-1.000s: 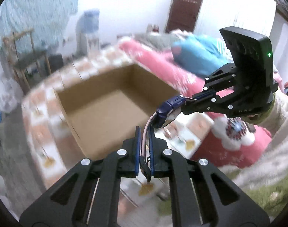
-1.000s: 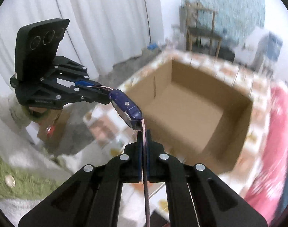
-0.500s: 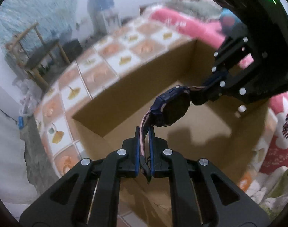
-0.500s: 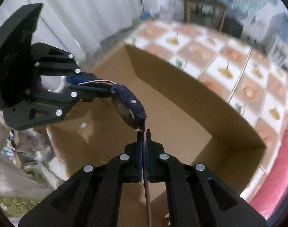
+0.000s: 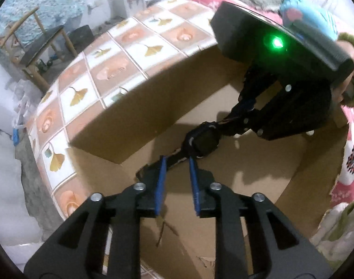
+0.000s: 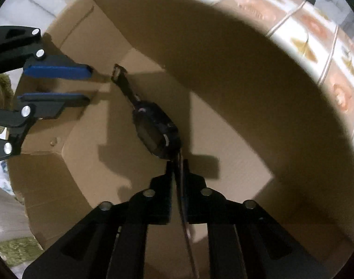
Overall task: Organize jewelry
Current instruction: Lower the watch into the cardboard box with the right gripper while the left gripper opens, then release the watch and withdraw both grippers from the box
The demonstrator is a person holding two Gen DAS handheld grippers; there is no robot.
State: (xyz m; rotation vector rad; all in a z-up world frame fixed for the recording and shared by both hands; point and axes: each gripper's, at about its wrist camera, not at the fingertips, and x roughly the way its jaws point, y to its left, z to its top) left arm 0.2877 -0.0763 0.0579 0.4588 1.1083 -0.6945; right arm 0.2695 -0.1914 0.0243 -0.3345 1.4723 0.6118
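Inside the open cardboard box (image 5: 135,139), directly below both tools, a dark wristwatch (image 6: 157,132) has come down from the air above the rim, where it hung stretched between the two a second ago. Its case now sits low against the brown floor of the box. The box stands on a tile-patterned cloth (image 5: 121,65) that spreads out beyond the far side of the left hand-held gripper (image 5: 176,162).

That left hand-held gripper has just been opening. Its blue pads (image 6: 58,71) stand clearly apart and press on nothing, and the strap's buckle end (image 6: 117,71) lies free just past their tips. The right hand-held gripper (image 6: 177,162), pointing down into the box, has also just been opening, though only to a narrow slit. The other half of the strap runs up between its fingers, and it cannot be told whether they still pinch it.

Judged from this, the drop-off is nearly finished: one end is let go and the other is on the point of release. The watch should stay in the box once the right tool lets go.

By count there is one box, two hand-held grippers and one watch with one buckle showing. A single pale speck (image 6: 52,142) lies on the box floor nearer the left tool, too small to identify. No other piece of jewelry can be made out in the box.
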